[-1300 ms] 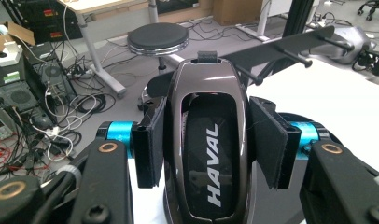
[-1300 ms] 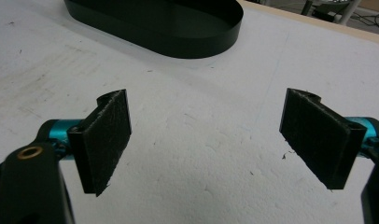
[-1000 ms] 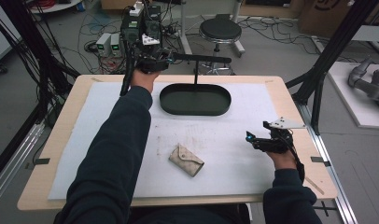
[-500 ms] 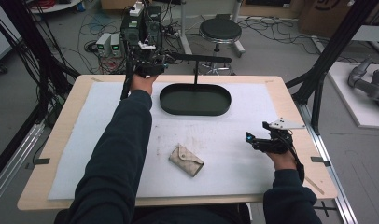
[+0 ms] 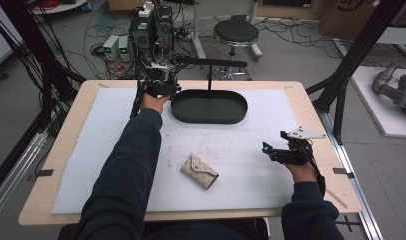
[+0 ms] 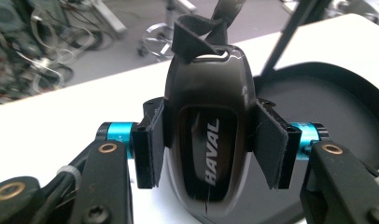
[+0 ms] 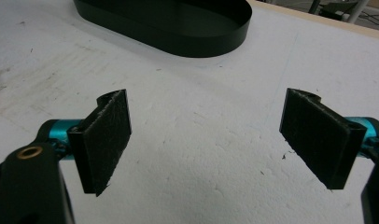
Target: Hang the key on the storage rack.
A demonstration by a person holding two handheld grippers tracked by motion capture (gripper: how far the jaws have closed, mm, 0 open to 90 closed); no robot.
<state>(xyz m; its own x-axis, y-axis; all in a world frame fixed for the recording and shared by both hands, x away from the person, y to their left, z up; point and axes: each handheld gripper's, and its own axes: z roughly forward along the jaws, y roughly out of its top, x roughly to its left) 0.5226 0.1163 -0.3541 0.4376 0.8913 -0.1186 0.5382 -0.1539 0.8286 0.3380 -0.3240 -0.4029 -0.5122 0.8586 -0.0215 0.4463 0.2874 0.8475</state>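
My left gripper (image 6: 208,140) is shut on a glossy black car key fob (image 6: 207,88) marked HAVAL, its pads pressing on both sides. A black strap loop hangs off the fob's far end. In the high view the left gripper (image 5: 158,84) is at the far left of the table, just beside the left end of a black oval tray (image 5: 209,118). The tray (image 6: 337,93) lies right behind the fob. My right gripper (image 5: 272,151) rests low at the right side of the table, open, with bare white mat between its pads (image 7: 108,140).
A beige folded pouch (image 5: 199,171) lies on the white mat near the front middle. A black stand with a horizontal bar (image 5: 211,63) rises behind the tray (image 7: 178,28). Cables, boxes and a stool sit beyond the table's far edge.
My left gripper has come down with the key fob, from near the bar's height to low beside the tray's left end. The right gripper has stayed put.
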